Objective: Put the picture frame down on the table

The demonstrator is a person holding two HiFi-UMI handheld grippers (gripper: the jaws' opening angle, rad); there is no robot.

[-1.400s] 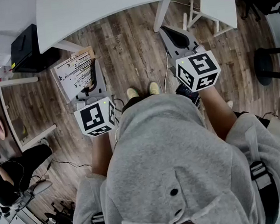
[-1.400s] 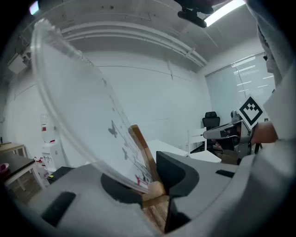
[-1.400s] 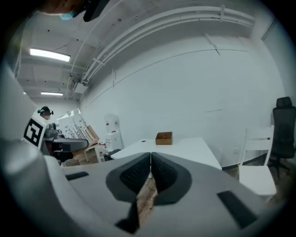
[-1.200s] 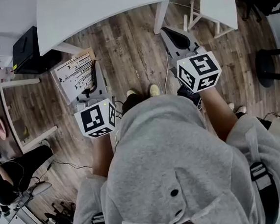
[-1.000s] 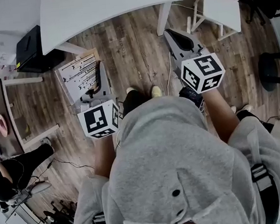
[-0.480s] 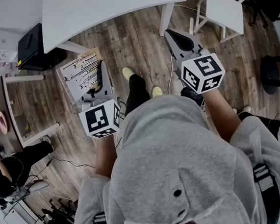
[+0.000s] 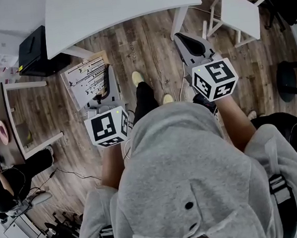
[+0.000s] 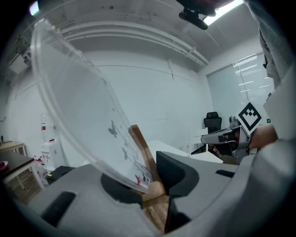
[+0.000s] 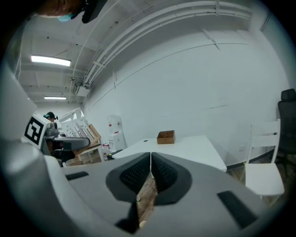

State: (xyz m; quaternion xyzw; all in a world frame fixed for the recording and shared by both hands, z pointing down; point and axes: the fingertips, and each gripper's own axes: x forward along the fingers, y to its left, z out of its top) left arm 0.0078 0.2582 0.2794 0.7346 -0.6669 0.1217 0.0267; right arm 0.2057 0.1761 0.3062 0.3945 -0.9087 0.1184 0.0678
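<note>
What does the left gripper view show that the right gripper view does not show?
Only the left gripper view shows the grip itself: the left gripper is clamped on the wooden edge of the picture frame. Only the right gripper view shows the right gripper from behind, its jaws together and empty, and a small wooden box. Both show the white table and the frame, which is small and far left in the right gripper view.

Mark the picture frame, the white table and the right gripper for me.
picture frame [image 7: 83, 80], head view, its printed front sheet
white table [image 7: 117, 9], head view, bare tabletop
right gripper [image 7: 182, 38], head view, midway between its fingertips
</note>
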